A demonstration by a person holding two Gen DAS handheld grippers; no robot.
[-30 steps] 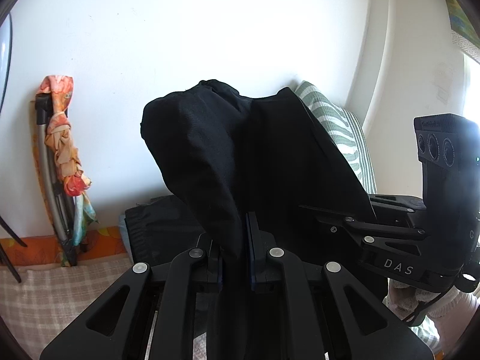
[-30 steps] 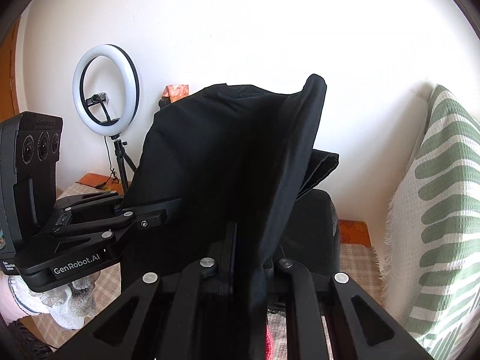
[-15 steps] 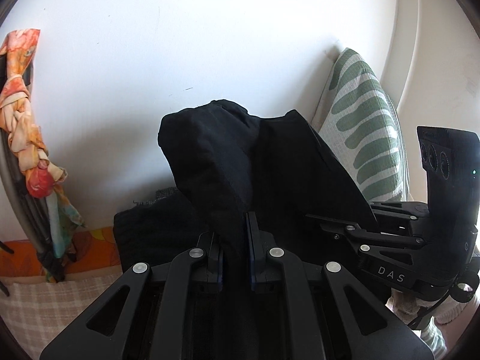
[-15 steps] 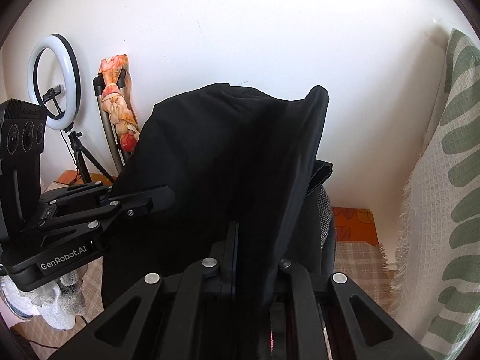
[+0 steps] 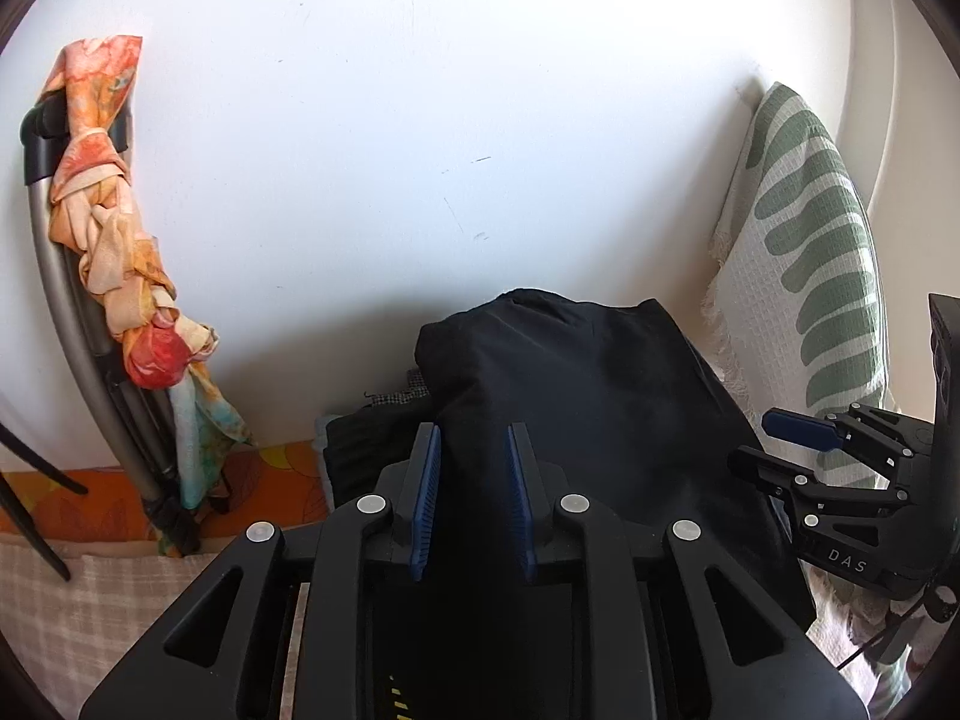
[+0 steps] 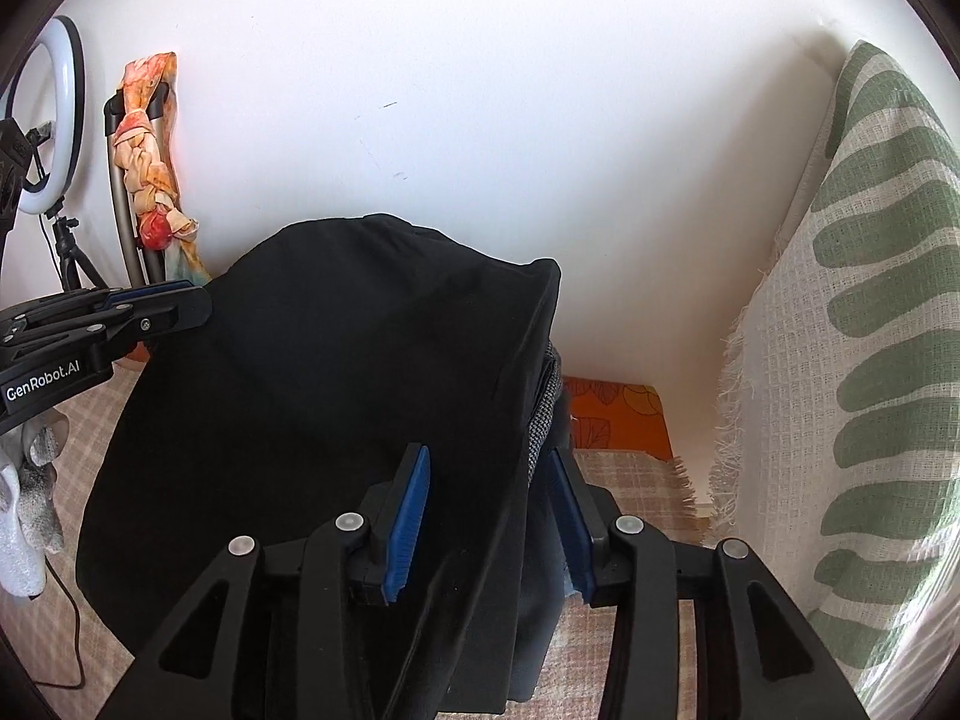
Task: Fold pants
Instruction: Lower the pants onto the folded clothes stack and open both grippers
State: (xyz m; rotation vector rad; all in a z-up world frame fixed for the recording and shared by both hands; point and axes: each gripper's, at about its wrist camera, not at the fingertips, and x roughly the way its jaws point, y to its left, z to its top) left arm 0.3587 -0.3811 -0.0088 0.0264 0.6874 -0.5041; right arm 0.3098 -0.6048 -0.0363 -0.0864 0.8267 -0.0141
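Note:
The black pants (image 5: 588,408) lie folded on a stack of dark clothes against the wall; they also show in the right wrist view (image 6: 336,372). My left gripper (image 5: 471,450) is open, its blue pads either side of the pants' near edge without clamping it. My right gripper (image 6: 489,474) is open too, its jaws straddling the pants' right edge. The right gripper shows in the left wrist view (image 5: 780,444), the left gripper in the right wrist view (image 6: 174,306).
A green-patterned white cushion (image 5: 804,276) leans at the right. A folded chair with an orange scarf (image 5: 114,240) stands at the left wall. A ring light (image 6: 48,120) stands far left. The checked bed cover (image 5: 78,612) lies below.
Both grippers came down with the pants and opened, letting the cloth go. The pants, held up before, now rest on the stack.

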